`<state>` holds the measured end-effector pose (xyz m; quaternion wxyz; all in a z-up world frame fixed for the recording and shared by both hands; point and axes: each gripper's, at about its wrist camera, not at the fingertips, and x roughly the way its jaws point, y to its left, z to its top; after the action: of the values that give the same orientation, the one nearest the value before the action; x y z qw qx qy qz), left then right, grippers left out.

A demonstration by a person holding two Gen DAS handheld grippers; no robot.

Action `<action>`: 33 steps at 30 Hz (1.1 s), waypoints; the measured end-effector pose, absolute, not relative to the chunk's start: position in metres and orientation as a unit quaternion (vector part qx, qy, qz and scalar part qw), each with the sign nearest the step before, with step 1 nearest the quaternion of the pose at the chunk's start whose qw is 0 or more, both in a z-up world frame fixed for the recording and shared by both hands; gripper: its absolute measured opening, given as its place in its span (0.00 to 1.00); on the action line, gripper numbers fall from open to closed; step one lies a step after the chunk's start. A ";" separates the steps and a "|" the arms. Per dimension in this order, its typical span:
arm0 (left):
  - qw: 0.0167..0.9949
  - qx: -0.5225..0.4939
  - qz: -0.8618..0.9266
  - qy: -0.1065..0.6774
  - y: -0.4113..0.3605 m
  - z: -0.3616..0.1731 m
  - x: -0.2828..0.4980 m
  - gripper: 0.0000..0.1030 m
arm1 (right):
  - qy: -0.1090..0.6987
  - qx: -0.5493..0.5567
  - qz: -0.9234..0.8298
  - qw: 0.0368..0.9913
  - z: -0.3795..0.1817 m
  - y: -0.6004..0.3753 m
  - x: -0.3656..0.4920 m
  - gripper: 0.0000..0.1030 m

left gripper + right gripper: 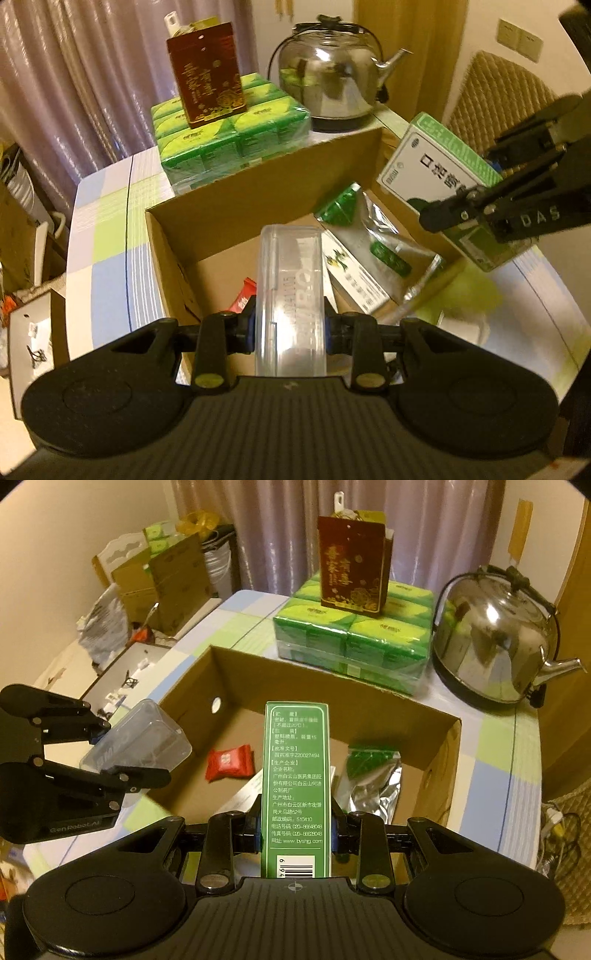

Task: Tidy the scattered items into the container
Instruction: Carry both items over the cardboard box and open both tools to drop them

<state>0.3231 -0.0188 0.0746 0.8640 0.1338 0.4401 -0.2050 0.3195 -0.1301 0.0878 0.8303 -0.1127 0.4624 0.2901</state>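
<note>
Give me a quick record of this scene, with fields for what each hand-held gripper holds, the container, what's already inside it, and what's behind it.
left hand-held gripper: shut on clear plastic case
right hand-held gripper: shut on green medicine box
container: open cardboard box
inside: red candy packet, silver-green pouch
behind: green tissue packs, steel kettle

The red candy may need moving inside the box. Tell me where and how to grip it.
Grip the red candy across its plump middle, coming straight down from above. It lies flat on the floor of the cardboard box, so the box walls likely block a sideways approach. Set the fingers on its two long sides; the crimped ends look too thin to hold. Both grippers are full now.
</note>
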 end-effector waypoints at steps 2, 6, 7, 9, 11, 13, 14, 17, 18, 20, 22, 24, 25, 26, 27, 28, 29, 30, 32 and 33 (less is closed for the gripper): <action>0.864 0.130 -0.200 0.443 -0.019 0.069 0.334 0.26 | 0.465 -0.110 0.287 0.830 0.084 -0.127 0.329 0.27; 0.862 0.130 -0.196 0.448 -0.020 0.059 0.346 0.26 | 0.471 -0.099 0.280 0.831 0.073 -0.123 0.344 0.27; 0.862 0.131 -0.195 0.450 -0.020 0.055 0.350 0.26 | 0.473 -0.099 0.277 0.830 0.070 -0.121 0.348 0.27; 0.860 0.128 -0.194 0.454 -0.021 0.050 0.354 0.26 | 0.476 -0.098 0.274 0.830 0.064 -0.120 0.353 0.27; 0.859 0.127 -0.193 0.457 -0.020 0.044 0.358 0.26 | 0.480 -0.094 0.273 0.829 0.058 -0.119 0.358 0.27; 0.858 0.125 -0.191 0.460 -0.020 0.038 0.361 0.26 | 0.482 -0.094 0.269 0.828 0.052 -0.118 0.362 0.27; 0.858 0.124 -0.190 0.461 -0.020 0.036 0.364 0.26 | 0.484 -0.094 0.269 0.828 0.049 -0.118 0.363 0.27; 0.855 0.122 -0.191 0.466 -0.021 0.028 0.369 0.26 | 0.490 -0.095 0.268 0.824 0.040 -0.117 0.367 0.27; 0.855 0.121 -0.191 0.467 -0.021 0.027 0.370 0.26 | 0.491 -0.094 0.267 0.824 0.038 -0.117 0.368 0.27; 0.854 0.121 -0.191 0.469 -0.022 0.023 0.373 0.26 | 0.493 -0.093 0.266 0.823 0.034 -0.116 0.370 0.27; 0.853 0.120 -0.191 0.470 -0.022 0.020 0.376 0.26 | 0.495 -0.095 0.266 0.822 0.031 -0.115 0.372 0.27; 0.853 0.119 -0.191 0.472 -0.023 0.018 0.378 0.26 | 0.495 -0.095 0.265 0.822 0.029 -0.115 0.373 0.27; 0.853 0.119 -0.192 0.471 -0.024 0.017 0.379 0.26 | 0.495 -0.095 0.264 0.822 0.028 -0.114 0.374 0.27; 0.853 0.119 -0.192 0.471 -0.024 0.016 0.379 0.26 | 0.495 -0.095 0.264 0.822 0.027 -0.114 0.375 0.27; 0.852 0.119 -0.192 0.472 -0.024 0.015 0.380 0.26 | 0.496 -0.094 0.263 0.822 0.026 -0.114 0.375 0.27; 0.852 0.119 -0.191 0.472 -0.024 0.014 0.381 0.26 | 0.496 -0.095 0.262 0.822 0.026 -0.114 0.376 0.27; 0.852 0.117 -0.190 0.473 -0.024 0.013 0.382 0.26 | 0.496 -0.095 0.261 0.822 0.025 -0.114 0.376 0.27; 0.852 0.116 -0.190 0.474 -0.024 0.012 0.382 0.26 | 0.497 -0.095 0.261 0.822 0.025 -0.113 0.377 0.27; 0.852 0.112 -0.188 0.475 -0.023 0.011 0.384 0.26 | 0.497 -0.096 0.261 0.822 0.024 -0.112 0.376 0.27; 0.853 0.112 -0.187 0.475 -0.023 0.011 0.385 0.26 | 0.497 -0.096 0.261 0.822 0.024 -0.112 0.376 0.27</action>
<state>0.3845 -0.0227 0.0111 0.8525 0.1115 0.4751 -0.1871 0.3764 -0.1123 0.0237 0.8218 -0.0961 0.4974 0.2609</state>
